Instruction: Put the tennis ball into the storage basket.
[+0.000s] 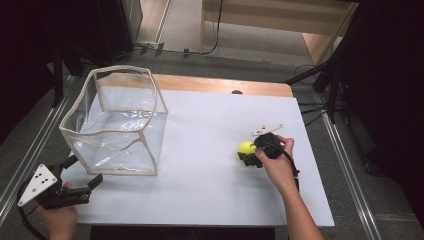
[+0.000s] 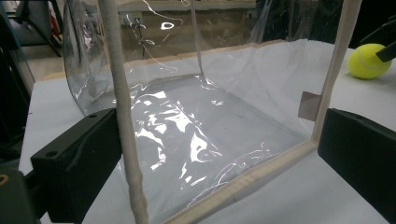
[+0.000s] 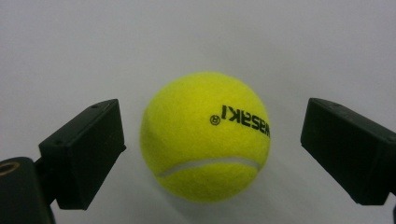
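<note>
On the white surface, my right gripper straddles the tennis ball, jaws apart, not yet pinching; my left gripper waits open by the clear bag to steady it.

Clear plastic box before open jaws, tennis ball beyond.

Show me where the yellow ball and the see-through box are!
ball (image 3: 205,135), right gripper view, middle of its fuzzy yellow front.
box (image 1: 150,147), high view, cloth-trimmed front corner edge.
</note>
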A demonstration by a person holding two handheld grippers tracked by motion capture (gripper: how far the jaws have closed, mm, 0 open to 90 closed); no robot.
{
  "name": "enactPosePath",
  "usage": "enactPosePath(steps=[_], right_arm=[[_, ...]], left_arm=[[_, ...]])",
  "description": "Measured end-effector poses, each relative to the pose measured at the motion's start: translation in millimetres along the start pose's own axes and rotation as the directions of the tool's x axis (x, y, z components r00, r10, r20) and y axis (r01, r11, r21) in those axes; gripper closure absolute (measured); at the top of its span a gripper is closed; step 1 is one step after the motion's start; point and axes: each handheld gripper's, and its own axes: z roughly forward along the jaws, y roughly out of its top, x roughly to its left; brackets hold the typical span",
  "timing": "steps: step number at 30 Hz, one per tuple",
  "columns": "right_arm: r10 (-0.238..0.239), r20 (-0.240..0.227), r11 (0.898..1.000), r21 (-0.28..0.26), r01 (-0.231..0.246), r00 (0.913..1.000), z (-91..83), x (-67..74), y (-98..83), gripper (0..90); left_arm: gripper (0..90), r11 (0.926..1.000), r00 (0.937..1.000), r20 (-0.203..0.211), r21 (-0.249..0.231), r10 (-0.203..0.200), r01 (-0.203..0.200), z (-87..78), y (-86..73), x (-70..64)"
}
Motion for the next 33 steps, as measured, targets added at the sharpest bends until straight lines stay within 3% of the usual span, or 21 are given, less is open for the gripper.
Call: enactPosePath(steps=[5, 7, 17, 19, 33], right_arm=[[0.011, -0.002, 0.999, 0.043, -0.011, 0.9999, 7.4, 2.3, 0.8, 5.3], [0.006, -0.004, 0.999, 0.051, -0.006, 1.0, 9.9, 2.1, 1.1, 10.0], [0.019, -0.004, 0.995, 0.101, -0.018, 0.9998, 20.4, 2.6, 0.7, 15.3], [0.024, -0.009, 0.994, 0.105, -0.023, 0.9997, 21.4, 1.9, 0.2, 21.9], [0.012, -0.046, 0.994, 0.108, -0.007, 0.9989, 16.9, 4.0, 1.5, 23.4]], left_arm=[[0.1, 1.0, 1.0, 0.001, 0.0, 0.001, -0.001, 0.0, 0.0, 0.2], [0.1, 1.0, 1.0, 0.0, 0.0, 0.001, -0.001, 0.0, 0.0, 0.2], [0.1, 1.0, 1.0, 0.001, -0.001, 0.0, 0.0, 0.1, 0.0, -0.1], [0.1, 1.0, 1.0, 0.001, -0.001, 0.0, 0.0, 0.1, 0.0, -0.1], [0.1, 1.0, 1.0, -0.003, 0.002, 0.002, -0.002, 0.3, 0.1, -0.4]])
